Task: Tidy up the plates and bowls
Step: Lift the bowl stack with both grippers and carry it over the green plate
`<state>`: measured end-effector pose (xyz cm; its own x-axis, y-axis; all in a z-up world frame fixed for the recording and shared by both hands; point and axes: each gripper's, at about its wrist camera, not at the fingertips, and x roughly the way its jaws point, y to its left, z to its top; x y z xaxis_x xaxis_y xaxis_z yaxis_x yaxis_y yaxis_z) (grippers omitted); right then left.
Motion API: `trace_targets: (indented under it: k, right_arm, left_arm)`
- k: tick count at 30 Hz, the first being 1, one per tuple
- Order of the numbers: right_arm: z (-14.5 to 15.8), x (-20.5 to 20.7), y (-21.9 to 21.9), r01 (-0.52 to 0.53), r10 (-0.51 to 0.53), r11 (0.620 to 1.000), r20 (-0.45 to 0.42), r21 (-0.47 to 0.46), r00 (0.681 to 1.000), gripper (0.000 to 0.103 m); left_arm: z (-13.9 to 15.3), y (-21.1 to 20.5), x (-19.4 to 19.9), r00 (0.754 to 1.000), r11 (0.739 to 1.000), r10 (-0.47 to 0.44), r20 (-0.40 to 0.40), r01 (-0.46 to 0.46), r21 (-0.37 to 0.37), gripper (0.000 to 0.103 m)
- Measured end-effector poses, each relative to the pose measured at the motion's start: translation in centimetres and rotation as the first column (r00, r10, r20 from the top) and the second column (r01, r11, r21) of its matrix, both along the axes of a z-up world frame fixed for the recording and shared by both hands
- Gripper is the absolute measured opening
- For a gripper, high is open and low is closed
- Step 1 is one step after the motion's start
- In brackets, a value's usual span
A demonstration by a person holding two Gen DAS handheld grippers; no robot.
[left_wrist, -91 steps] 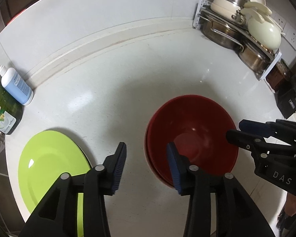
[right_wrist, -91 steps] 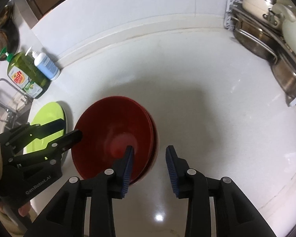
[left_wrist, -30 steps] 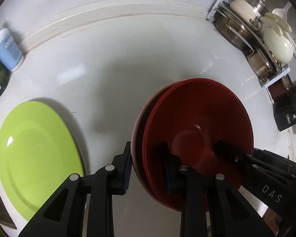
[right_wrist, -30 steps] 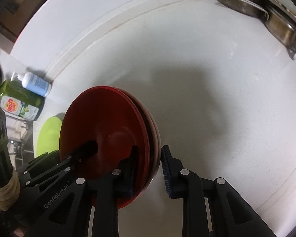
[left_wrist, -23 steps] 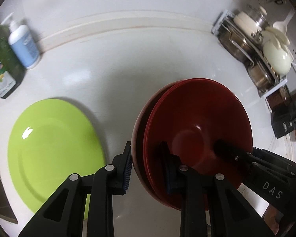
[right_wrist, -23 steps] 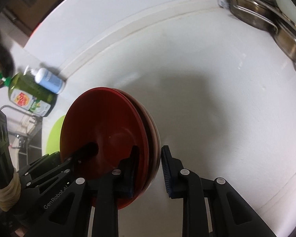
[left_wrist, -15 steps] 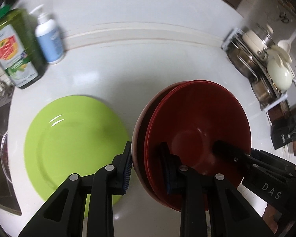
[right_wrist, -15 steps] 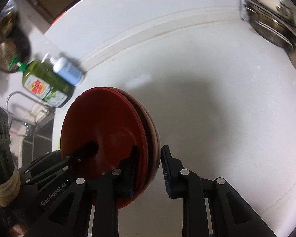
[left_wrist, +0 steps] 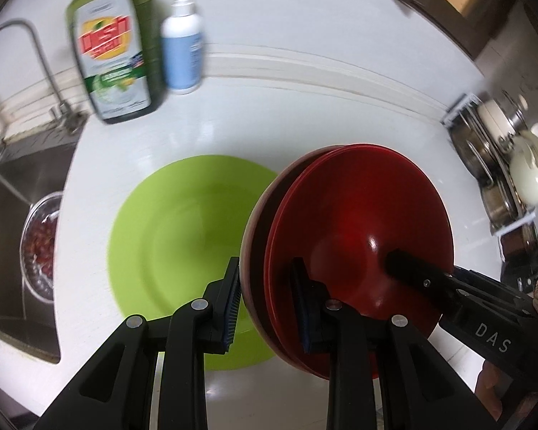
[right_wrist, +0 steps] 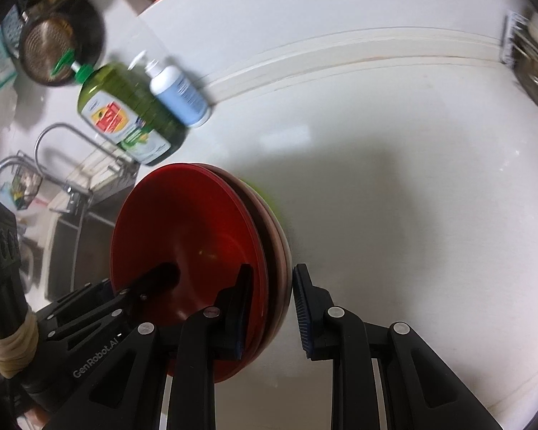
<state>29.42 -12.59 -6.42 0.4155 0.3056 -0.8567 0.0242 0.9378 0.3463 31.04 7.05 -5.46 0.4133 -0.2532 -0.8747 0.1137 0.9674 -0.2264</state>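
Red bowls [left_wrist: 358, 229] | left gripper [left_wrist: 269, 308] and right gripper [right_wrist: 269, 308] fingers each clamping opposite rims | hanging over green plate [left_wrist: 183, 236], beyond left fingers

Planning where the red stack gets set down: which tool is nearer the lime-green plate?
Left. The left tool grips the stacked red bowls on the rim nearest the lime-green plate; the right tool clamps the far rim.

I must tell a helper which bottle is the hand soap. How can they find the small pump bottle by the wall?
Start at the sink and follow the counter back to the wall. Two bottles stand there together. The pump bottle is the smaller, pale blue one with a white pump, beside the big green bottle with a red label.
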Motion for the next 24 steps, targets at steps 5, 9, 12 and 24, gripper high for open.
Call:
trace_targets:
  k: [5, 9, 12, 24]
  right_arm:
    - [-0.8, 0.9, 2.3, -0.047, 0.048, 0.999, -0.021, 0.011, 0.999, 0.025]
    - [-1.4, 1.6, 3.6, -0.078, 0.078, 0.997, -0.032, 0.011, 0.996, 0.024]
    - [-1.9, 2.2, 4.6, -0.093, 0.094, 0.996, -0.042, 0.008, 0.995, 0.024]
    - [-4.0, 4.5, 6.5, -0.119, 0.119, 0.993, -0.100, 0.006, 0.988, 0.025]
  left_arm:
    - [-0.4, 2.4, 0.0, 0.999, 0.999, 0.048, -0.014, -0.048, -0.001, 0.027]
    - [-1.1, 3.8, 0.3, 0.996, 0.997, 0.080, -0.033, -0.080, 0.001, 0.027]
    - [-1.9, 4.7, 0.7, 0.994, 0.995, 0.098, -0.053, -0.098, 0.003, 0.027]
    - [-4.0, 6.3, 2.7, 0.985, 0.991, 0.136, -0.107, -0.135, 0.016, 0.027]
